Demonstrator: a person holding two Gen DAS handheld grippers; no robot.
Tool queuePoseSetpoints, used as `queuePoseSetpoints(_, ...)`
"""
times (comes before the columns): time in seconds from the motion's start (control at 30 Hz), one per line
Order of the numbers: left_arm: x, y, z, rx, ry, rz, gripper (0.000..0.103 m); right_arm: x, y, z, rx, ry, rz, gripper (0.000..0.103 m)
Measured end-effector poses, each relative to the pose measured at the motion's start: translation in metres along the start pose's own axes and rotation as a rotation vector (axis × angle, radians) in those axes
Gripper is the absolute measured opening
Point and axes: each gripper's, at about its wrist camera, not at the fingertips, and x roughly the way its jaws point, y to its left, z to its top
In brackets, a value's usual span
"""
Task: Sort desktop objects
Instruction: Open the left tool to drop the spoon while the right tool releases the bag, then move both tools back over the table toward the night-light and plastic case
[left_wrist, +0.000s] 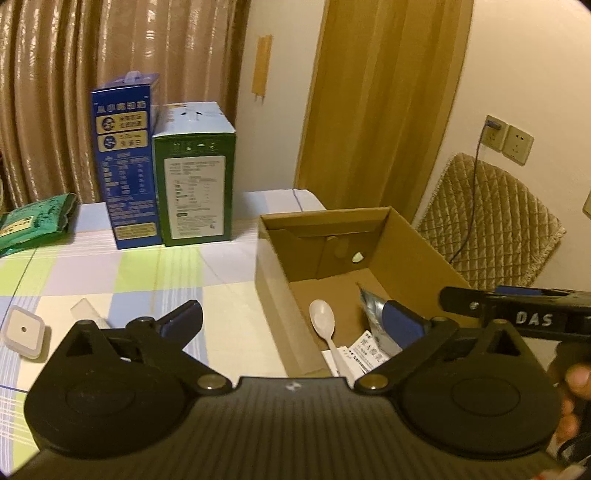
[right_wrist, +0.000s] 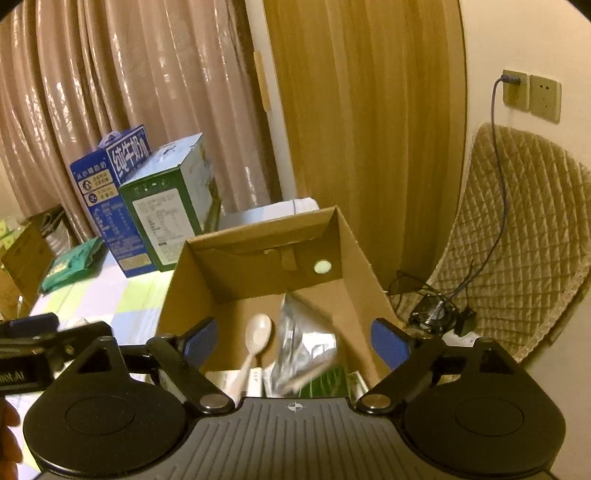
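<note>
Both grippers' fingers are spread apart, holding nothing. The right gripper (right_wrist: 291, 341) hovers over the cardboard box (right_wrist: 255, 236), where a spoon (right_wrist: 258, 332) and silver packet (right_wrist: 303, 343) lie collected. The left gripper (left_wrist: 291, 321) straddles the box's left wall; a small white container (left_wrist: 24, 332) waits unsorted on the desk (left_wrist: 147, 273), far left.

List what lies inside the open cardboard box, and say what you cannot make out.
Inside the cardboard box: a white plastic spoon, a silver foil packet, and printed paper slips. The right gripper hides the box's near end, so anything there stays unseen.
</note>
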Motion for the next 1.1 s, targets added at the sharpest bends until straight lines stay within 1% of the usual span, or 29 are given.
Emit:
queuePoseSetpoints(0.23,-0.009,0.003,-0.004,0.001,-0.027,0.023,0.102,-0.011,-0.005,-0.008,-0.005,0.009,-0.026,0.087)
queuePoseSetpoints(0.5,-0.028,0.009,-0.005,-0.005,-0.018,0.042,0.102,-0.034,0.005,-0.005,-0.023,-0.003,-0.019,0.089)
queuePoseSetpoints(0.7,-0.055,0.018,-0.008,0.018,-0.021,0.065,0.102,-0.058,0.023,-0.002,-0.044,-0.018,-0.008,0.092)
queuePoseSetpoints(0.87,-0.083,0.033,-0.015,0.011,-0.021,0.087,0.102,-0.075,0.044,-0.005,-0.072,-0.027,0.013,0.093)
queuePoseSetpoints(0.93,-0.094,0.04,-0.019,0.011,-0.02,0.103,0.102,-0.081,0.053,-0.007,-0.083,-0.032,0.021,0.095)
queuePoseSetpoints(1.0,-0.105,0.048,-0.023,0.009,-0.021,0.119,0.102,-0.086,0.064,-0.009,-0.096,-0.037,0.027,0.101)
queuePoseSetpoints(1.1,-0.121,0.06,-0.028,0.006,-0.026,0.141,0.102,-0.091,0.079,-0.011,-0.119,-0.038,0.041,0.101)
